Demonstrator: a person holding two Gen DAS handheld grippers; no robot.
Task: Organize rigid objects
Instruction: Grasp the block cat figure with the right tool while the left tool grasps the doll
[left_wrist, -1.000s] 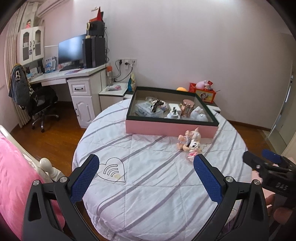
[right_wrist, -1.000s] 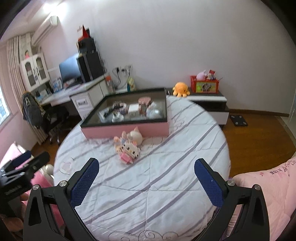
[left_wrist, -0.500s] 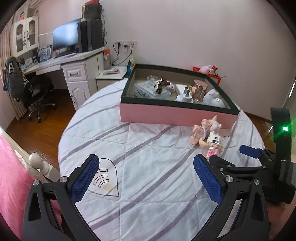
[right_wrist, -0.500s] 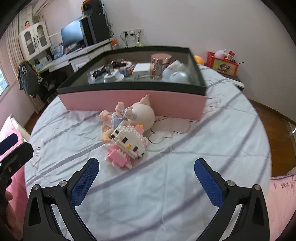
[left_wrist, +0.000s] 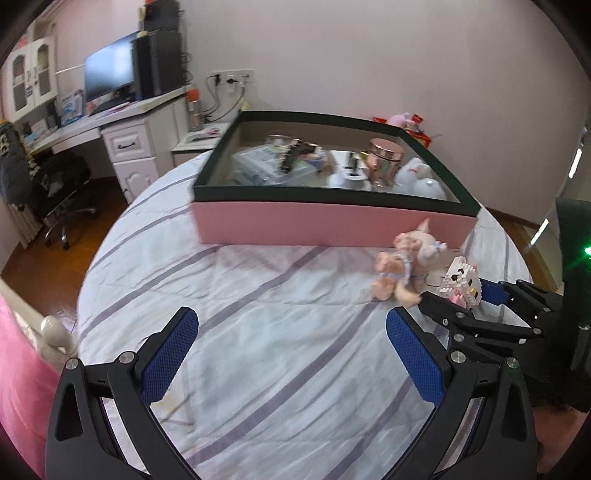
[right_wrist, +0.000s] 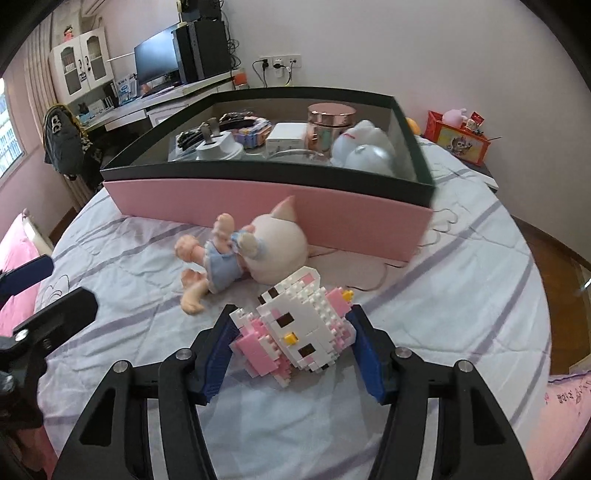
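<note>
Landmark: the large shallow pink cardboard box with a dark green rim (right_wrist: 258, 206) lies on the round bed with a white quilt striped in lilac (right_wrist: 461, 295); every place below is told from this box.

Block figure: a white and pink cat figure built of small plastic bricks (right_wrist: 295, 332) lies tilted on the quilt in front of the box's pink front wall, apart from it, toward its right end.

Right tongs: the right tongs (right_wrist: 291, 354) sit in front of the box with the brick cat between their blue pads; the jaws are closing, and the pads stand against or just beside the figure's two sides. I cannot tell if they press it yet. In the left wrist view the same tongs (left_wrist: 458, 299) show low at the right, before the box's right corner, with the cat (left_wrist: 461, 280) between them.

Left tongs: the left tongs (left_wrist: 291, 354) hang wide open over bare quilt, well in front of the box's left half, with nothing between the blue pads.

Soft doll: a pale peach plush doll in a light blue dress (right_wrist: 229, 254) lies on its side between the brick cat and the box's front wall, its big round head just beside that wall.

Inside the box: a rose-gold metal-lidded jar (right_wrist: 328, 125), a white plush toy (right_wrist: 362, 147), a small white carton (right_wrist: 286, 134) and a pile of dark oddments toward the left.

Beyond the box: a white worktop with a dark monitor (left_wrist: 107, 74) stands against the wall, back to the left.
</note>
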